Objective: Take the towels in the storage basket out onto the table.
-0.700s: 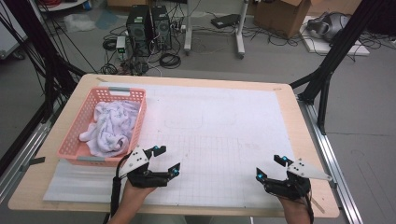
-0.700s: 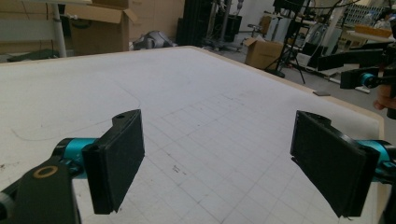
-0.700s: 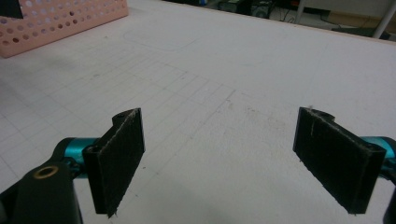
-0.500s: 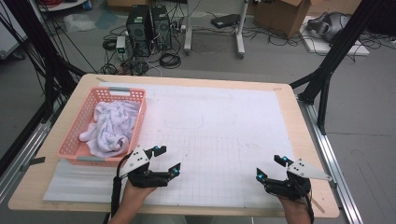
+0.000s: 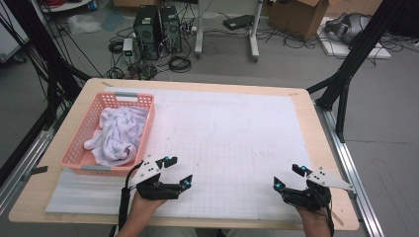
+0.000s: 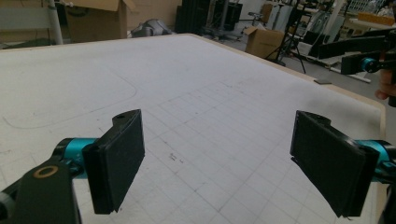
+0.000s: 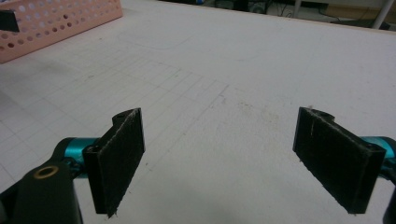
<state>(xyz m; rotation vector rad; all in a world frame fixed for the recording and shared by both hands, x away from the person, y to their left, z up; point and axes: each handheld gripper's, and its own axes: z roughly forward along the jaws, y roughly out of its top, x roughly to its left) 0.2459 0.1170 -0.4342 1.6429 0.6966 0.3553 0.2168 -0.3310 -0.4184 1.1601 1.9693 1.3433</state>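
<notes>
The left gripper has its jaws wide apart and holds nothing. The right gripper is wide apart too, over the white gridded mat. Nearest the left gripper, the crumpled white cloth lies in the pink plastic basket.

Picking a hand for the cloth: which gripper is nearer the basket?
The left gripper, just off the basket's near right corner; the right gripper sits across the mat.
</notes>
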